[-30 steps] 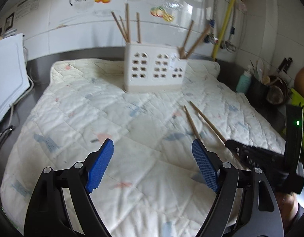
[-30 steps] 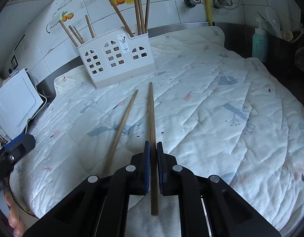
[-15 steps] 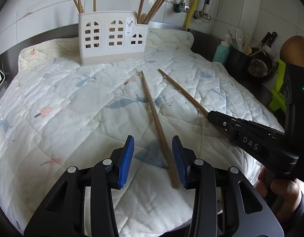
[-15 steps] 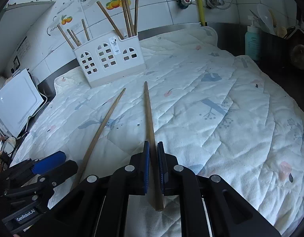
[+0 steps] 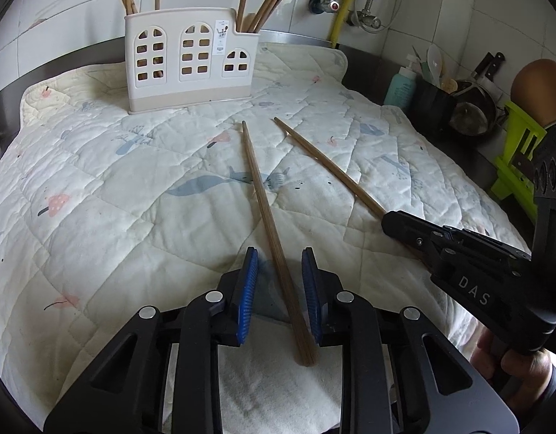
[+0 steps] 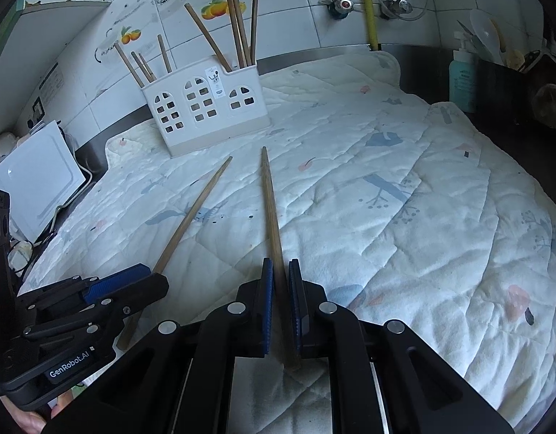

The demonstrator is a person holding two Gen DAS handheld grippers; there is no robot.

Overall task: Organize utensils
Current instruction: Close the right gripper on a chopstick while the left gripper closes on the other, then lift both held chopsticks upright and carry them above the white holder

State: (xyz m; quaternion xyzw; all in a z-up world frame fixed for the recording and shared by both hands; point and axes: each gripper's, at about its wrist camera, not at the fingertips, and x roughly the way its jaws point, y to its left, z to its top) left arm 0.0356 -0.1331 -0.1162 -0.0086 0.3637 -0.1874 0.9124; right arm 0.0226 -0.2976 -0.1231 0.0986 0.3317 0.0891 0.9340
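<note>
Two long wooden chopsticks lie on a quilted white mat (image 5: 97, 181). My left gripper (image 5: 278, 253) straddles the thick end of the left chopstick (image 5: 260, 195). Its jaws are closing; the stick lies near the right pad, with a gap still showing on the left. My right gripper (image 6: 279, 264) is shut on the other chopstick (image 6: 269, 195), which points toward the white utensil holder (image 6: 205, 108). That holder (image 5: 191, 65) stands at the mat's far edge with several chopsticks upright in it. The right gripper (image 5: 390, 222) also shows at the right of the left wrist view.
A white board (image 6: 35, 177) leans at the left beyond the mat. To the right stand a teal bottle (image 5: 401, 86), a black pot of utensils (image 5: 433, 105) and a green rack (image 5: 520, 152). A tiled wall with pipes rises behind.
My left gripper has swung right and down over the left chopstick, and its jaws have narrowed from wide open to close about it. The right gripper keeps its grip, hardly moving.
</note>
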